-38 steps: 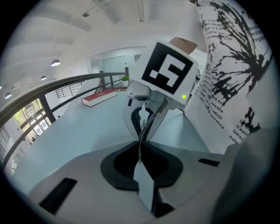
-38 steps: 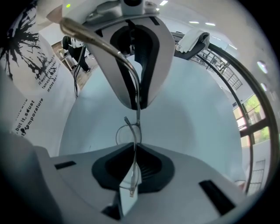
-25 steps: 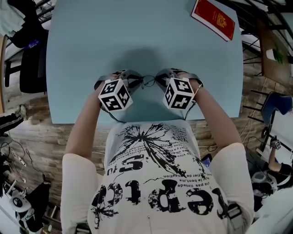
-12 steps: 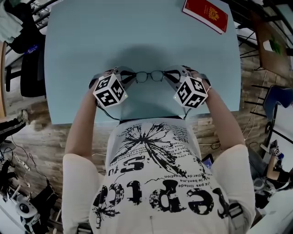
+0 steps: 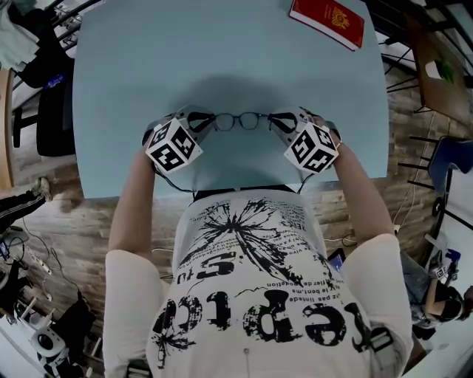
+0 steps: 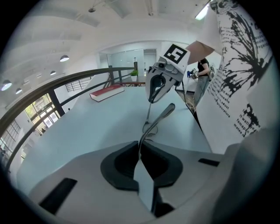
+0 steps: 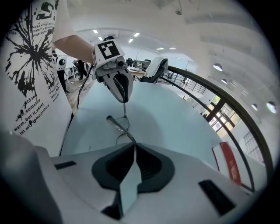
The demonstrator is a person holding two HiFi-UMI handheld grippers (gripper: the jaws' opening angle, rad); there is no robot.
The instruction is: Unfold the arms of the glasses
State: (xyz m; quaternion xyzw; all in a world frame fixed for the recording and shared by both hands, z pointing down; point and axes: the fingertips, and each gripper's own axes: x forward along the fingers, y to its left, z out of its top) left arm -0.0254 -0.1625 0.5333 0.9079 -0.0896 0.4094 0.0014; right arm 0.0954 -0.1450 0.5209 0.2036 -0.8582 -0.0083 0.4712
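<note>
Thin dark-framed glasses (image 5: 240, 120) hang just above the pale blue table (image 5: 222, 52), stretched between my two grippers with both lenses facing up. My left gripper (image 5: 201, 122) is shut on the left temple arm (image 6: 154, 124), which runs out of its closed jaws. My right gripper (image 5: 283, 122) is shut on the right temple arm (image 7: 120, 127). In the left gripper view the left gripper (image 6: 139, 151) faces the right gripper (image 6: 159, 83) across the frame. In the right gripper view the right gripper (image 7: 133, 151) faces the left gripper (image 7: 114, 78).
A red booklet (image 5: 327, 21) lies at the table's far right corner, and shows in the right gripper view as the red booklet (image 7: 228, 164). The table's near edge runs against the person's shirt (image 5: 244, 244). A dark chair (image 5: 52, 111) stands off the table's left side.
My right gripper has swung out to the right and the left has rolled a little. The gap between them has widened and the glasses' front now shows spread between them.
</note>
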